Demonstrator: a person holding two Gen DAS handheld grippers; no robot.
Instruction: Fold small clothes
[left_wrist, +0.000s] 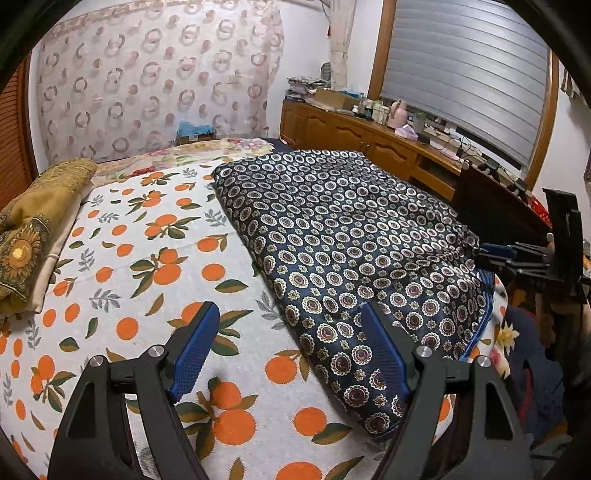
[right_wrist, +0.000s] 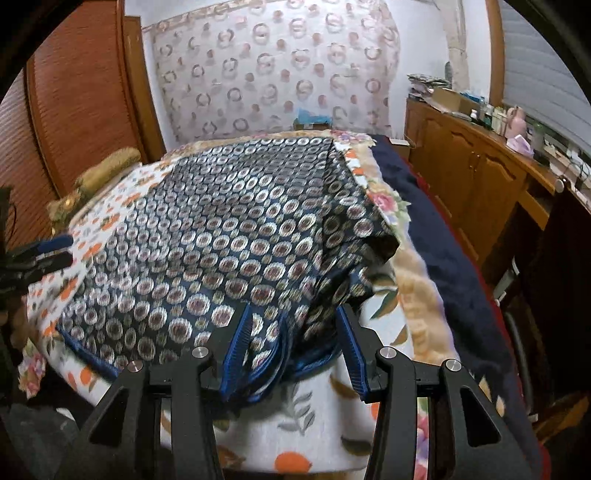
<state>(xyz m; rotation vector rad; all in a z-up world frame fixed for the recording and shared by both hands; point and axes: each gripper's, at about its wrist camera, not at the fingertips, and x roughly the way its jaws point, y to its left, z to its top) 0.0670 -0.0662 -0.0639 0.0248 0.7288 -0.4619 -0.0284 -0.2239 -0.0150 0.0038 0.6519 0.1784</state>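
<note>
Navy cloth printed with round medallions (left_wrist: 354, 236) lies spread on the orange-patterned bedsheet (left_wrist: 147, 258), toward the bed's right side. My left claw (left_wrist: 288, 347) hovers with its blue pads apart over the garment's near left edge, gripping nothing. My right claw (right_wrist: 291, 350) is also apart at the near hem, where blue-trimmed folds bunch between its pads; a folded mustard-yellow cloth (left_wrist: 33, 229) sits well apart at the far left.
</note>
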